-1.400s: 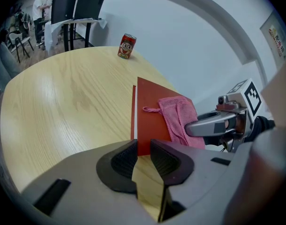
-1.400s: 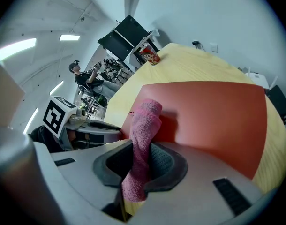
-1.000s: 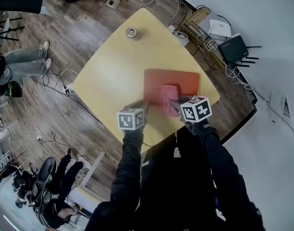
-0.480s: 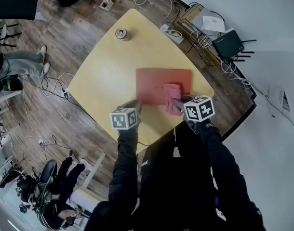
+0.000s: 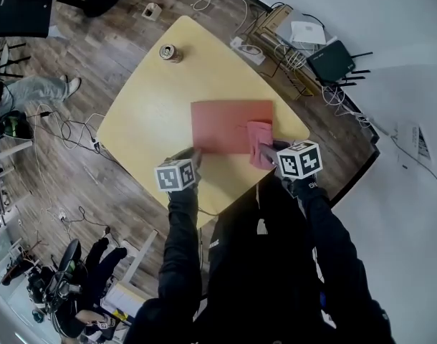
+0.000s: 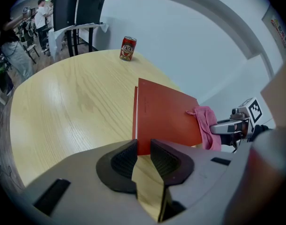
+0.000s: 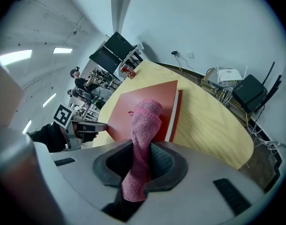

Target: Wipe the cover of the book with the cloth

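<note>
A thin red book lies flat on the yellow table. A pink cloth rests on the book's near right corner and hangs past its edge. My right gripper is shut on the cloth; in the right gripper view the cloth stands up between the jaws, in front of the book. My left gripper is shut, with its tips at the book's near left corner. The left gripper view also shows the cloth and the right gripper beyond it.
A drink can stands near the table's far corner, well away from the book. A router, a power strip and tangled cables lie on the floor past the right edge. People and a monitor stand are further off.
My right gripper has dragged the cloth from the near middle of the cover to its right edge. The left gripper has stayed at the book's near left corner.
</note>
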### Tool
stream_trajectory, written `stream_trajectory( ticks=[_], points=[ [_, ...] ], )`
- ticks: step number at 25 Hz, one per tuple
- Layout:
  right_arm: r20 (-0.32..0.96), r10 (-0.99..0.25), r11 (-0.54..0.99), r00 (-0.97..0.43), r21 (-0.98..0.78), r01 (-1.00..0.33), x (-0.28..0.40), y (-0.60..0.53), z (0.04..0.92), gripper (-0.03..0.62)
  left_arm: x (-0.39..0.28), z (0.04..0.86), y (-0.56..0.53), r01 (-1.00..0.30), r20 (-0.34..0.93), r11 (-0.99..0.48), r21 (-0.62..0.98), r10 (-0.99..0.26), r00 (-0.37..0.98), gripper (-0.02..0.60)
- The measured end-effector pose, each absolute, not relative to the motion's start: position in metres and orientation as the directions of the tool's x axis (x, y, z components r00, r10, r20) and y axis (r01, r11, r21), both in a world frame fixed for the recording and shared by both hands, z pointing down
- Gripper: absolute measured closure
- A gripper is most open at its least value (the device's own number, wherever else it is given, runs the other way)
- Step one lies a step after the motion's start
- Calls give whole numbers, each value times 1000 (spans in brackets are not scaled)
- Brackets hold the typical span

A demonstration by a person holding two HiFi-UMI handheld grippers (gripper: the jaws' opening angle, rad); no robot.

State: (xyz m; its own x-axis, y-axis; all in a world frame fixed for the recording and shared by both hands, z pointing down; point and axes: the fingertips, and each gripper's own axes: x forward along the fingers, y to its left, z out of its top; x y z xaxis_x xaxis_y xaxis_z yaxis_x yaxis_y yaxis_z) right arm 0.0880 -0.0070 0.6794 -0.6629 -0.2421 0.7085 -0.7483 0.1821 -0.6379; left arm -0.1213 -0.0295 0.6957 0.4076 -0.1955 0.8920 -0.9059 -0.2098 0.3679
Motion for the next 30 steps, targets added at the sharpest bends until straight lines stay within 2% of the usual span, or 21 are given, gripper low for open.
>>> stream_trajectory(
  ticks=[6,12,14,19,22,25,30],
  points=[
    [699,-293,178,-652,-630,-755,104,-3,667,511,-123,693,-30,-917,900,-214,336,-214,379,472],
    [686,-356,216,-634,-600,-771,121,2,631,511,-128,688,-29,-939,898,-221,263,-301,322,472],
    [678,-384,234,-627,-586,-776,127,2,613,511,-125,683,-25,-943,899,-216,252,-309,311,454],
    [640,-445,313,-626,-544,-778,132,4,557,511,-120,648,-19,-963,882,-183,199,-396,257,451],
    [607,-478,379,-634,-509,-773,134,5,524,511,-106,615,-16,-966,845,-196,172,-475,247,451],
    [576,-518,430,-633,-464,-774,135,11,487,511,-77,571,-7,-953,781,-239,187,-552,292,458],
    [492,-587,528,-643,-369,-765,128,9,423,511,-24,491,-3,-925,630,-309,221,-679,377,520]
  ],
)
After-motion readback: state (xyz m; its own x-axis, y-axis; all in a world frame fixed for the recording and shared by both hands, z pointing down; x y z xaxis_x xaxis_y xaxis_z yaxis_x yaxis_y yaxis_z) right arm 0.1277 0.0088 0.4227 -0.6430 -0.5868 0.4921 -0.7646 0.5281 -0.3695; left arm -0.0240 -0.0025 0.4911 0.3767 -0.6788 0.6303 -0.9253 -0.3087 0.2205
